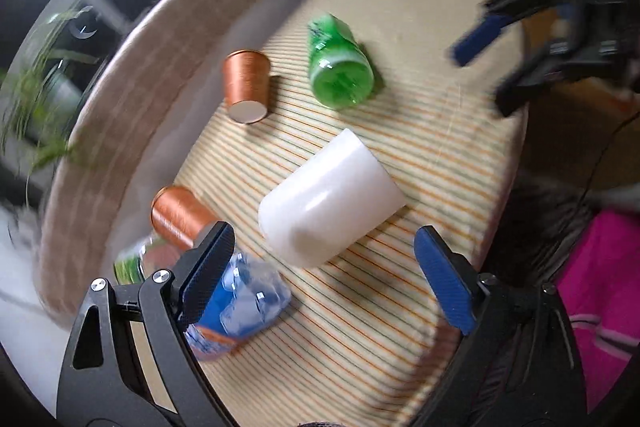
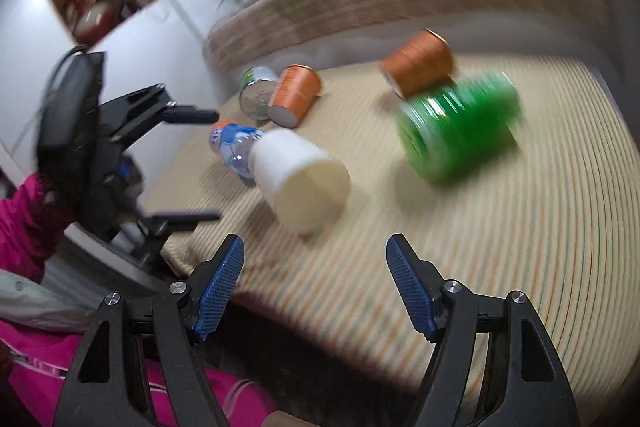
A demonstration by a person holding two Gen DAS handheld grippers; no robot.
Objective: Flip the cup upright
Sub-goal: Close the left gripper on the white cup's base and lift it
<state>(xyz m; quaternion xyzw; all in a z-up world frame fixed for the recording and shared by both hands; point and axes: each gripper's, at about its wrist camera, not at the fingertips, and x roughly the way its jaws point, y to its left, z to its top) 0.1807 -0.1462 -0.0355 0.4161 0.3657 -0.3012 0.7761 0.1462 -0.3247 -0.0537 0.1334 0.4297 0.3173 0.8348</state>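
Observation:
A white cup (image 1: 330,197) lies on its side on the striped cushion (image 1: 420,155); in the right wrist view the cup (image 2: 300,179) shows its open mouth toward me. My left gripper (image 1: 324,259) is open and empty, just short of the cup, which lies between its fingers' line. My right gripper (image 2: 314,283) is open and empty, a little in front of the cup's mouth. The right gripper also shows in the left wrist view (image 1: 492,67), and the left gripper in the right wrist view (image 2: 200,167).
Two copper cups (image 1: 246,87) (image 1: 180,215) lie on the cushion. A green bottle (image 1: 340,67) lies beyond the white cup. A clear bottle with a blue label (image 1: 236,299) lies by my left finger. A woven rim (image 1: 120,75) borders the cushion. Pink clothing (image 1: 600,291) is at the edge.

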